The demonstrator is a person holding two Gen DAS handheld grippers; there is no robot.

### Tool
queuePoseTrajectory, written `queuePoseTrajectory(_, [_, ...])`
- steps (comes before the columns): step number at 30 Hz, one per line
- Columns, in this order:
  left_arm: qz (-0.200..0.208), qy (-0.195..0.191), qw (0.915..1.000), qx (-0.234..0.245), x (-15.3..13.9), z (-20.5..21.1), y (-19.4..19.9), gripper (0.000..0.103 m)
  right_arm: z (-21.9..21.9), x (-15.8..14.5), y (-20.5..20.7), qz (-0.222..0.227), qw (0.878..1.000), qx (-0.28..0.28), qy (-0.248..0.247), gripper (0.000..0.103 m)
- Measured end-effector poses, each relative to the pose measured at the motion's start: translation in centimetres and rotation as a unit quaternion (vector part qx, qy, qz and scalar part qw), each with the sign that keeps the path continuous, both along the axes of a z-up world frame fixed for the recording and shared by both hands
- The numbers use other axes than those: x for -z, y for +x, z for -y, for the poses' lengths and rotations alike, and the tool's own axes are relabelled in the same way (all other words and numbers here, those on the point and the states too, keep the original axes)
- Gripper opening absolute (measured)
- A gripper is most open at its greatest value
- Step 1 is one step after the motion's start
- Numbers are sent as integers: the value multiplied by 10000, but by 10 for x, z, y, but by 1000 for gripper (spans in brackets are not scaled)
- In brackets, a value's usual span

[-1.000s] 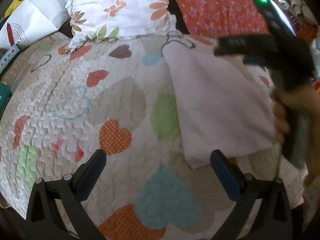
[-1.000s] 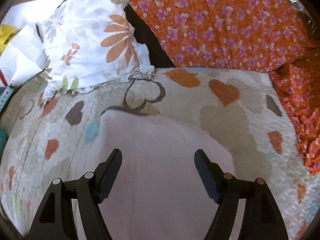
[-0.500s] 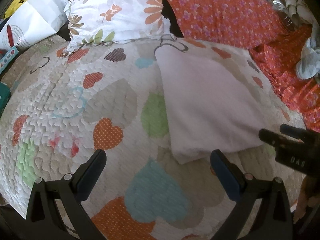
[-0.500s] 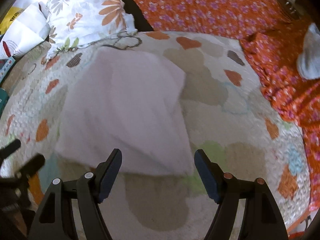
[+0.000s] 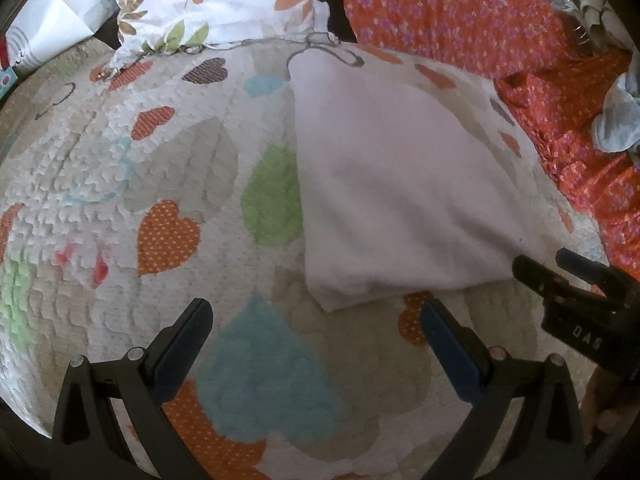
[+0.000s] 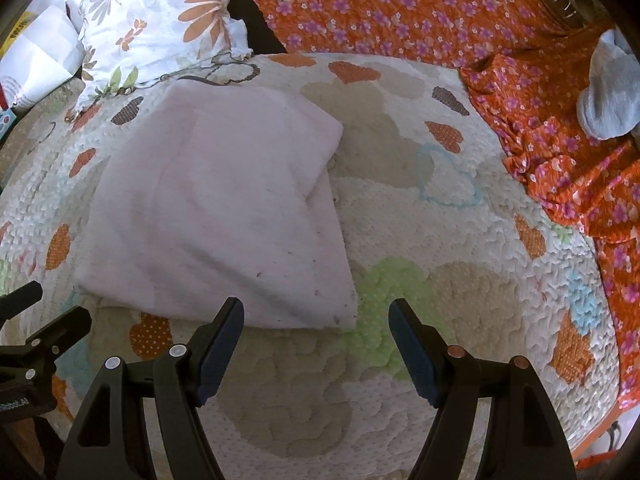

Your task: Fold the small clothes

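A pale pink folded cloth (image 5: 400, 184) lies flat on the heart-patterned quilt (image 5: 160, 184); it also shows in the right wrist view (image 6: 216, 216). My left gripper (image 5: 316, 336) is open and empty, just in front of the cloth's near left corner. My right gripper (image 6: 316, 332) is open and empty, just in front of the cloth's near right corner. The right gripper's fingers (image 5: 560, 280) show at the right edge of the left wrist view, beside the cloth.
A floral white pillow (image 6: 160, 28) and an orange flowered pillow (image 6: 400, 4) lie behind the quilt. Orange flowered fabric (image 6: 568, 152) bunches at the right with a grey garment (image 6: 612, 92) on it. White bags (image 5: 60, 28) sit at the far left.
The right gripper pulled back from over the cloth to its near edge. The cloth now lies folded and flat. The left gripper edged slightly closer.
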State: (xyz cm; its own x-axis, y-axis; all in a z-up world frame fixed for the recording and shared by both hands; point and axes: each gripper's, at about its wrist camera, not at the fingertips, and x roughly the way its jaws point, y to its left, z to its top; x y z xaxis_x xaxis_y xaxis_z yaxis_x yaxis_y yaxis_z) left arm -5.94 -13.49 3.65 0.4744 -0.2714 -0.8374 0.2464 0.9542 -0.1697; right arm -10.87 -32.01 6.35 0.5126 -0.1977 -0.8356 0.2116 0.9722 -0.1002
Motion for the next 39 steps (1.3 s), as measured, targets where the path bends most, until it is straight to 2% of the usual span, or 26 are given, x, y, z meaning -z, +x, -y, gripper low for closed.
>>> queuePoseTrajectory(19, [8,-16,10000,31,0,10,1,103,5,2,1,-23,10000,-15,-48,79])
queuePoseTrajectory(28, [367,159,9992,-5,-9,5,-2,103,-5,3,1,27,9999,-86,-91,79])
queuePoseTrajectory(39, [124,303,9994,-145,2,-2,6,103,-11,10,5,-75,9997,-181,-113,80])
